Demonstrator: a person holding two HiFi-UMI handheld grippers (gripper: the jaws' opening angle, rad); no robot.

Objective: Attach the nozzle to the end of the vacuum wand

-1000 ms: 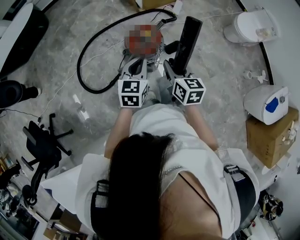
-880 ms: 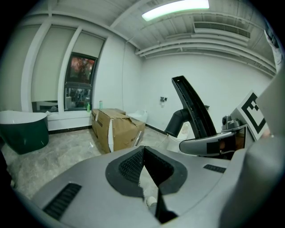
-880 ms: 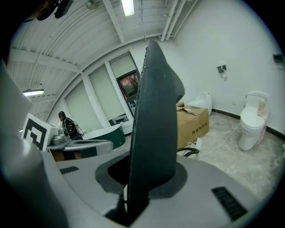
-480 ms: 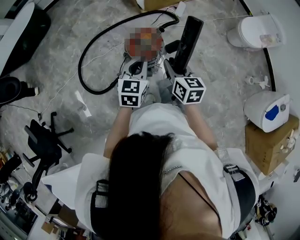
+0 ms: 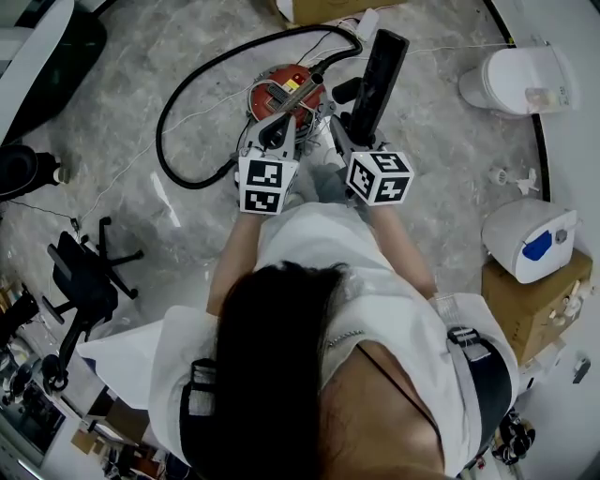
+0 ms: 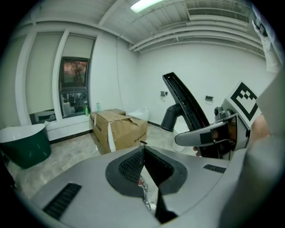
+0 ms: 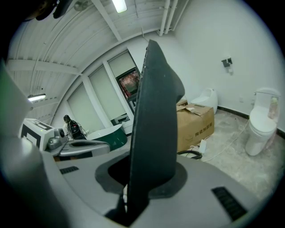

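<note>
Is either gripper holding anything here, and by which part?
The right gripper is shut on the black nozzle, clamping the lower end of its flat head. The left gripper is shut with nothing between its jaws.

Grey marble-look floor (image 5: 112,122). Red vacuum (image 5: 286,89) sits top centre w/ its black hose (image 5: 159,141) looping out to the left. Cardboard box (image 5: 319,9) at top edge, 2nd cardboard box (image 5: 530,305) far right. White toilet (image 5: 516,80) top right. Black office chair (image 5: 80,277) lower left.

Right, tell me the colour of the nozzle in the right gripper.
The nozzle is black, clearest in the right gripper view.
</note>
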